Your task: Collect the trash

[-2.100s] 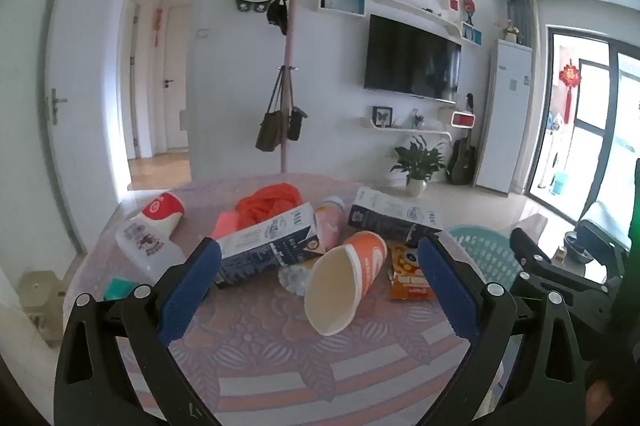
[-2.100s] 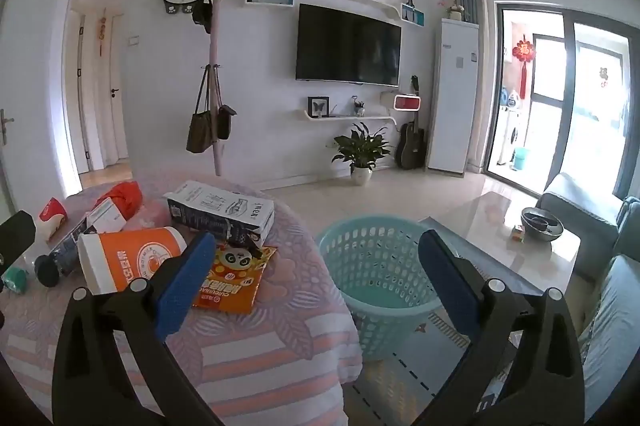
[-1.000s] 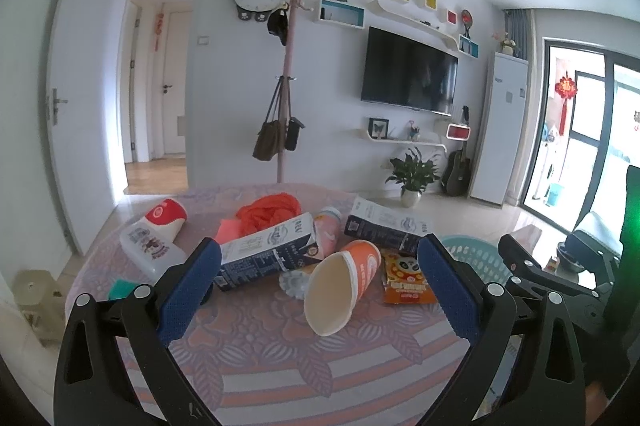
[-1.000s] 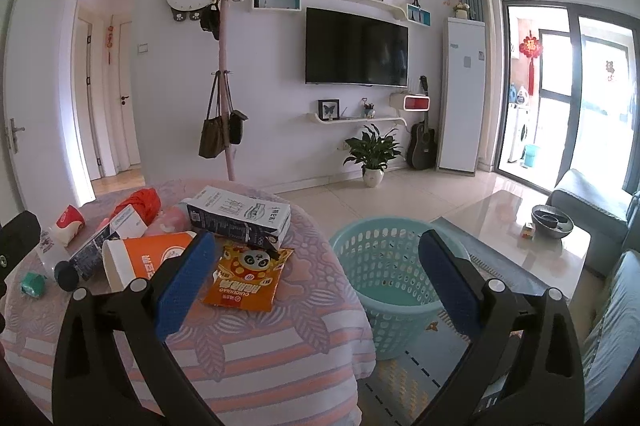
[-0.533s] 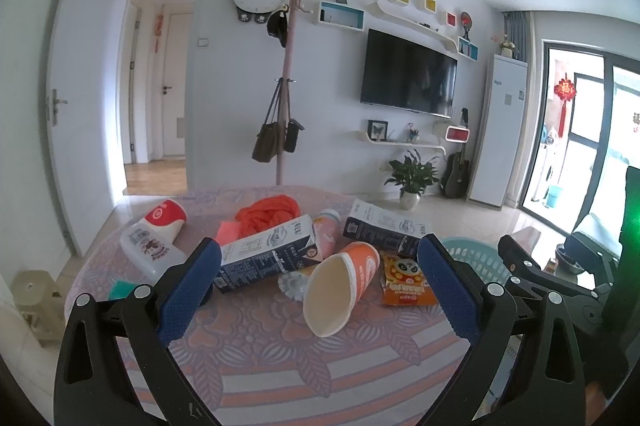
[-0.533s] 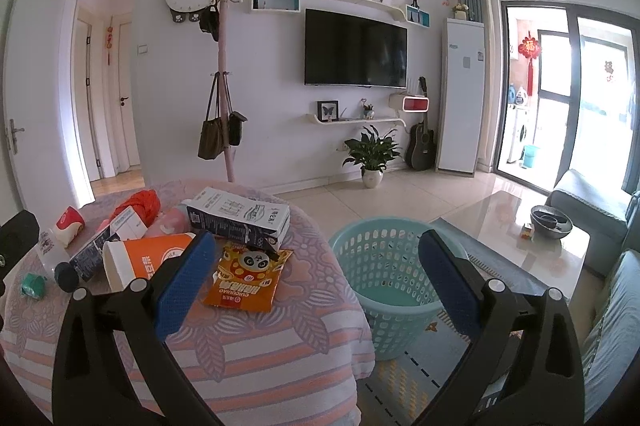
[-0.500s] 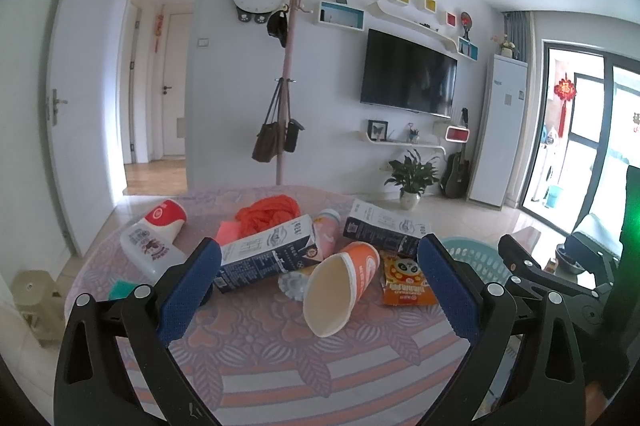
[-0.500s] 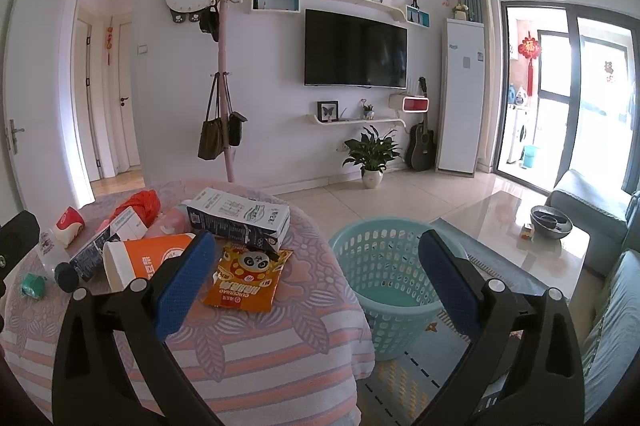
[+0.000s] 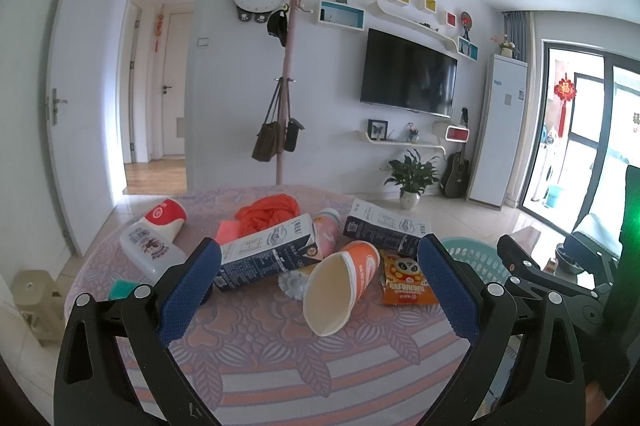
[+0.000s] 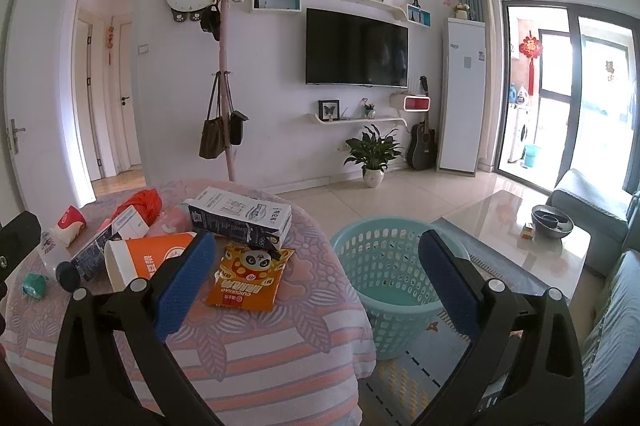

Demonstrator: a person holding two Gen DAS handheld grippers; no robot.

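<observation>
Lying sideways, orange cup [image 9: 343,290] mouth nearward

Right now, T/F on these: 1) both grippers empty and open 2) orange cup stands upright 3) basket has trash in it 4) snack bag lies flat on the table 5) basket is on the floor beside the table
1) Left gripper and right gripper empty, open: true.
2) Orange cup upright: false, it lies on its side.
3) Basket holds trash: false, it looks empty.
4) Snack bag flat on the table: true.
5) Basket on the floor beside the table: true.
</observation>
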